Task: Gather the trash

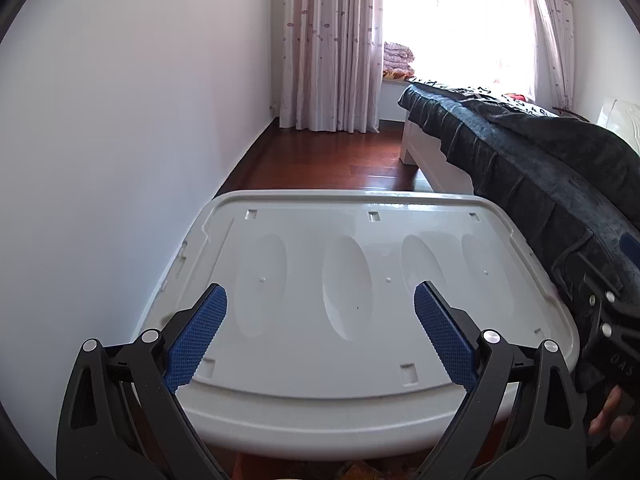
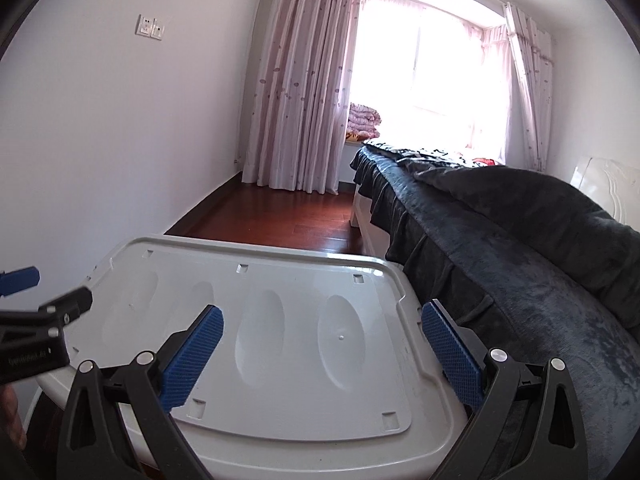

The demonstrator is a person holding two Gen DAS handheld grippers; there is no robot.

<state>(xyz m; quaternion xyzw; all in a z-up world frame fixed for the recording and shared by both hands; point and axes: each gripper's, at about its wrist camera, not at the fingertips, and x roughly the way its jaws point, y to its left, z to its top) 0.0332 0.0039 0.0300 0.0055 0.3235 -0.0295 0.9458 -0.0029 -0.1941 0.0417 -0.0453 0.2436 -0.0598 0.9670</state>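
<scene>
Left wrist view shows my left gripper (image 1: pixel 320 334) hanging over a white plastic bin lid (image 1: pixel 372 364), its blue pads (image 1: pixel 197 334) spread wide apart with nothing between them. From the right wrist view, my right gripper (image 2: pixel 322 356) is equally wide open and empty above the same lid (image 2: pixel 280 412), its right pad close to the dark blanket (image 2: pixel 540 280) that drapes off the bed beside the bin. The lid's top is bare, with four oval hollows moulded into it. I can see no trash in either view, so I cannot tell where it is. Beyond the bin lie a red-brown wood floor (image 1: pixel 332 156), pink curtains (image 2: pixel 300 92) and a bright window (image 2: pixel 432 76).
</scene>
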